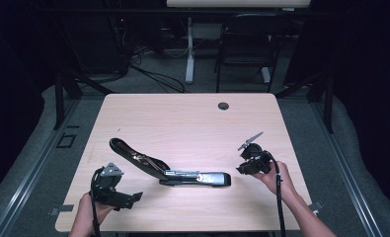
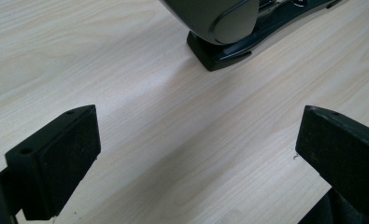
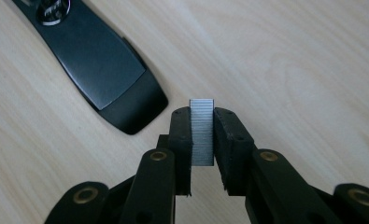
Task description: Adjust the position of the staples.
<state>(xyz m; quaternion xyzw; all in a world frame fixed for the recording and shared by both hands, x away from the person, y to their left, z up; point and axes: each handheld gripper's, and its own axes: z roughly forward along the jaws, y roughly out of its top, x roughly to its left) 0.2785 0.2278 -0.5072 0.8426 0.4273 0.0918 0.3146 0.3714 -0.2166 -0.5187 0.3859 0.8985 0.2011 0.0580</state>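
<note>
A black stapler [image 1: 168, 170] lies swung open on the wooden table [image 1: 182, 118], its lid stretched to the left and its base [image 3: 98, 60] pointing right. My right gripper [image 3: 202, 114] is shut on a silver strip of staples [image 3: 202, 130], held upright between the pads just right of the stapler's base end. In the high view the right gripper [image 1: 247, 168] hovers at the table's right. My left gripper [image 1: 133, 200] rests near the front left edge, jaws wide open with bare table between them. The stapler's rounded end [image 2: 219, 18] lies a little ahead of the left gripper [image 2: 196, 135].
A round cable hole [image 1: 223, 105] sits near the table's far edge. Behind the table stand a black chair [image 1: 247, 44] and a white desk leg [image 1: 189, 49], with cables on the floor.
</note>
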